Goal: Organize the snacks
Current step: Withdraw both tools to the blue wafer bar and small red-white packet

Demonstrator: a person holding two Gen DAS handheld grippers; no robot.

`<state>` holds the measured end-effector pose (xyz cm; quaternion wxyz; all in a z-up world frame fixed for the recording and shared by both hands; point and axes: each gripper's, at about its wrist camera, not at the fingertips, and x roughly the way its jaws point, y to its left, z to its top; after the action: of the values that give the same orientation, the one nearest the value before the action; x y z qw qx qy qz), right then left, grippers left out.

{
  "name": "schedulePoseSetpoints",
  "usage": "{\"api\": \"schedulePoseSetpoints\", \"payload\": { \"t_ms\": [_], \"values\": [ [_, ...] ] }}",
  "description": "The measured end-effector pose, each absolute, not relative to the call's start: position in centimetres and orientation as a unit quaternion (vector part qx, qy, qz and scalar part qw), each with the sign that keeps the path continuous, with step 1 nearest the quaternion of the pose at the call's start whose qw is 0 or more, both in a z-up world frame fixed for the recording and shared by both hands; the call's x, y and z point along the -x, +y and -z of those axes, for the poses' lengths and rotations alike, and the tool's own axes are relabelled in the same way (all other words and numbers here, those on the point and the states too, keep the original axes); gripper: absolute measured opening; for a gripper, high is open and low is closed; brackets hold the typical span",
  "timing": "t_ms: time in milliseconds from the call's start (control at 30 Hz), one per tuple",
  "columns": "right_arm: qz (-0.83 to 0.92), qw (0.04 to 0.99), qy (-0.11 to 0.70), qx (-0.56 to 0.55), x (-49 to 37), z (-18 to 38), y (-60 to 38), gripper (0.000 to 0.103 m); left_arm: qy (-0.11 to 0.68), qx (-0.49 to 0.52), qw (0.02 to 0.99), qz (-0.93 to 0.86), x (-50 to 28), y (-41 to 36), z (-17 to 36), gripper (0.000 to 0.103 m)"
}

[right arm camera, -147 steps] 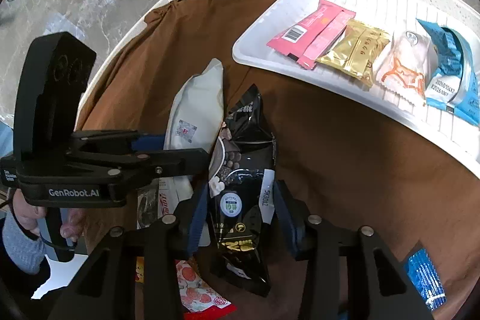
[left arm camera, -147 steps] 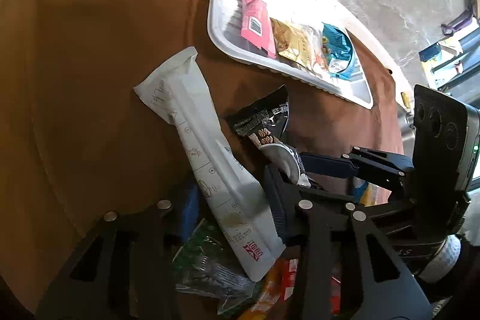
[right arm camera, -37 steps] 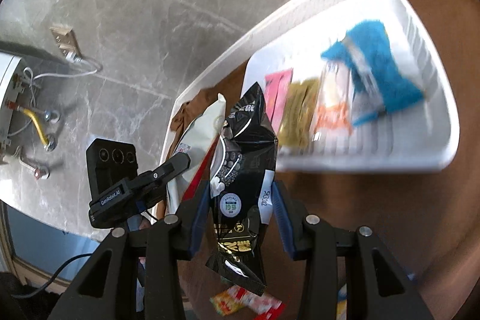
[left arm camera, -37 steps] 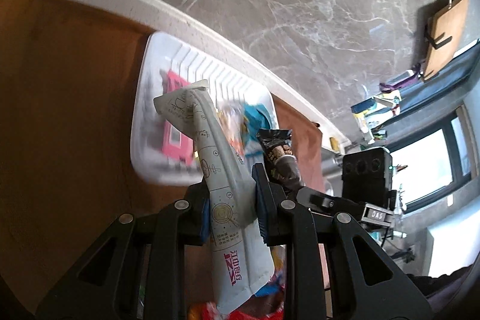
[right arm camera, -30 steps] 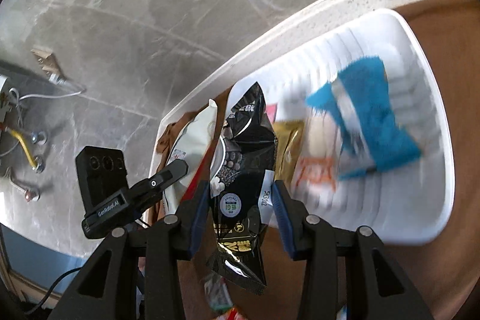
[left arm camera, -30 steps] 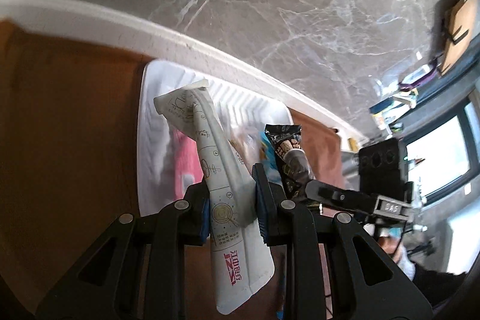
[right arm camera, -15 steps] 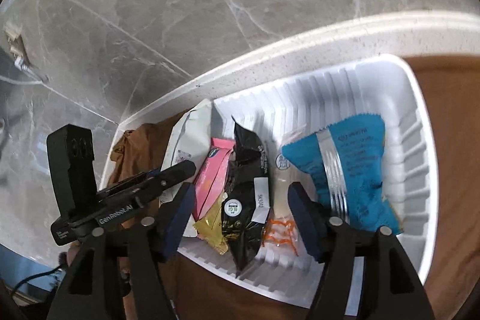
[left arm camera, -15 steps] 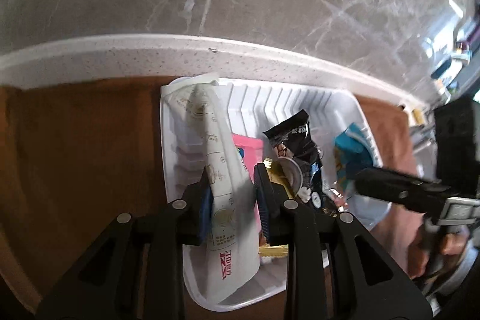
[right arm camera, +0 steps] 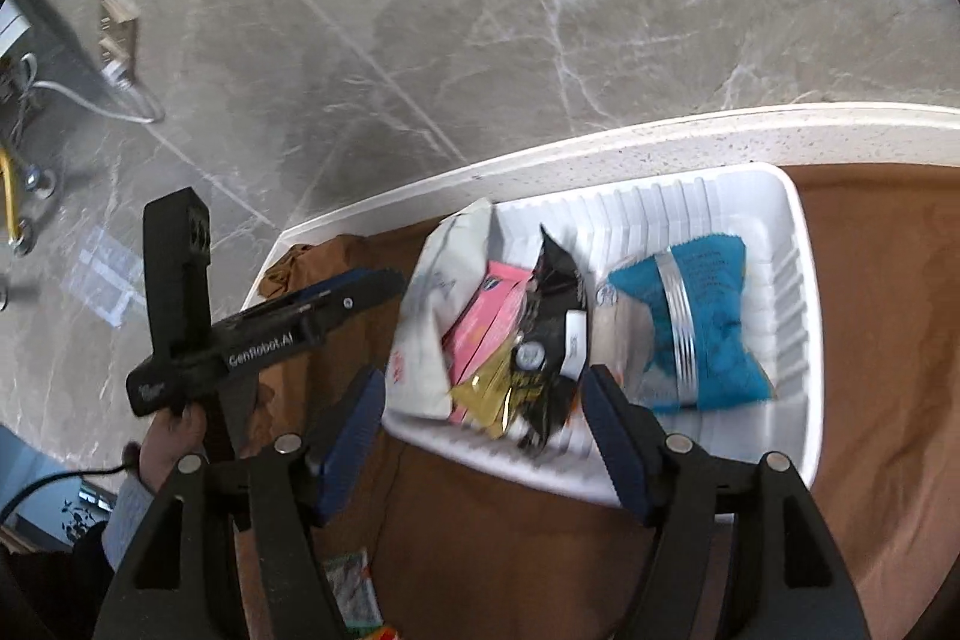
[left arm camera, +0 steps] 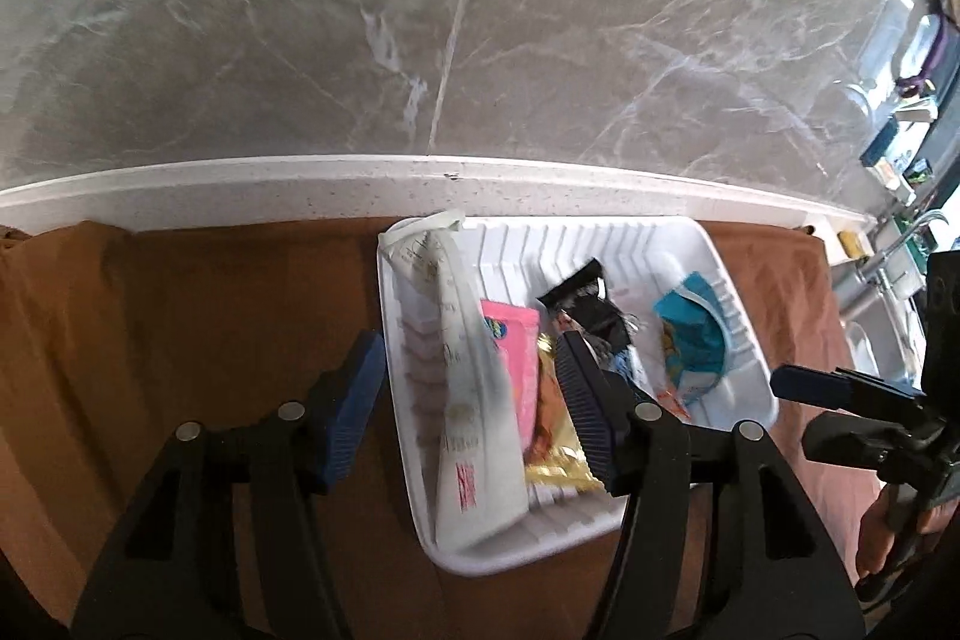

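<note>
A white ridged tray (left arm camera: 600,225) on the brown cloth holds several snacks. A long white packet (left arm camera: 474,418) lies along its left side, beside a pink packet (left arm camera: 517,358), a gold one (left arm camera: 555,439), a black packet (left arm camera: 585,304) and a blue one (left arm camera: 690,340). My left gripper (left arm camera: 468,358) hovers over the white packet with its jaws opening and its pads clear of it. My right gripper (right arm camera: 480,388) hangs above the black packet (right arm camera: 552,334) and the tray's (right arm camera: 804,280) near rim. Its jaws are also opening and nothing is pressed between them.
The brown cloth (left arm camera: 210,316) covers a white counter (left arm camera: 240,175) whose far edge drops to a marble floor. A loose green snack packet (right arm camera: 354,586) lies on the cloth near me. A sleeved hand (right arm camera: 174,442) holds the left gripper (right arm camera: 336,304).
Both grippers have let go. The white packet and the black packet now lie in the tray, and both pairs of jaws stand wide apart above them.
</note>
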<state>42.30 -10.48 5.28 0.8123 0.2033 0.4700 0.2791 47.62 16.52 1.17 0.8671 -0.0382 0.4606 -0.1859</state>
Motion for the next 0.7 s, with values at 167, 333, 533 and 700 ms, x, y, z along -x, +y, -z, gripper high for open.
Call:
{"api": "schedulePoseSetpoints", "payload": {
  "t_ms": [167, 333, 533, 700],
  "values": [
    [-0.276, 0.824, 0.461, -0.18, -38.2, -6.5, -11.5, 0.074, 0.46, 0.043, 0.862, 0.208, -43.0, 16.3, -2.3, 0.057],
    [-0.261, 0.829, 0.471, -0.153, -33.3, -6.1, -13.0, 0.074, 0.473, 0.039, 0.847, 0.24, -36.7, 16.9, -2.3, 0.057],
    [-0.238, 0.825, 0.496, -0.132, -29.0, -4.1, -13.7, 0.074, 0.502, 0.0, 0.823, 0.268, -28.6, 16.7, -1.0, 0.057],
    [-0.223, 0.816, 0.521, -0.114, -26.7, -1.9, -13.1, 0.074, 0.514, -0.048, 0.807, 0.287, -22.8, 16.2, 0.1, 0.057]
  ]
}}
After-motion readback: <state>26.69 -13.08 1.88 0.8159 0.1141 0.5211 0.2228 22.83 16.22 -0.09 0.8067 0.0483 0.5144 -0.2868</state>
